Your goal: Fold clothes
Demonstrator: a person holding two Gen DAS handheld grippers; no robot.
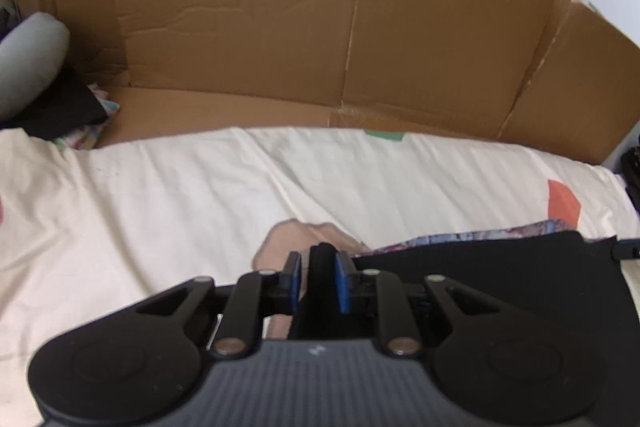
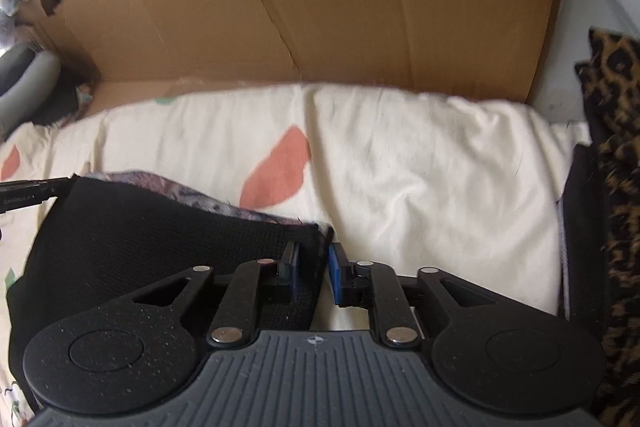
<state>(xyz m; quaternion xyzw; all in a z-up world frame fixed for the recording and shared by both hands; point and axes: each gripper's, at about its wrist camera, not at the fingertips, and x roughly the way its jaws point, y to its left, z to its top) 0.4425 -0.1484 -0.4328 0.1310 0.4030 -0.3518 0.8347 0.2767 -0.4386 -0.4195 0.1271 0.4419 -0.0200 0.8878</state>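
Working on a black knit garment (image 1: 480, 267) here, spread flat on the bed (image 1: 180, 195) on top of a cream sheet with coloured blobs. Also a purple-patterned cloth (image 2: 200, 197) underneath it, poking out past the far edge. Cardboard wall (image 1: 280, 7) along the back of the bed, plus a leopard-print something (image 2: 616, 147) off at the right, well apart.

Got the left tool (image 1: 318, 273) at the garment's left end and the right tool (image 2: 313, 273) at its right end. Both set narrow, each with a ridge of black fabric standing up between the pads. Doesn't look clamped though. Can make out a sliver of sheet between the cloth and one pad on either tool, so calling it slack rather than gripping.

On handling: looks light and floppy, an open, mesh-like knit with no stiffness to speak of. Would expect sag in the middle if lifted by the two ends, and probably a bit of stretch. Not fragile, not slippery either. Likely to cling a little to the sheet and to the patterned cloth below, so watch for dragging that along by accident.

Best spot to grab, judging from this: the two ends of the same edge, pretty much at the present tool positions. Pinch a little way in from the hem rather than at the very tip, to avoid slipping off. Keep both ends level and lightly taut for a straight fold line. Close gently too, to avoid snagging the mesh on a pad edge.
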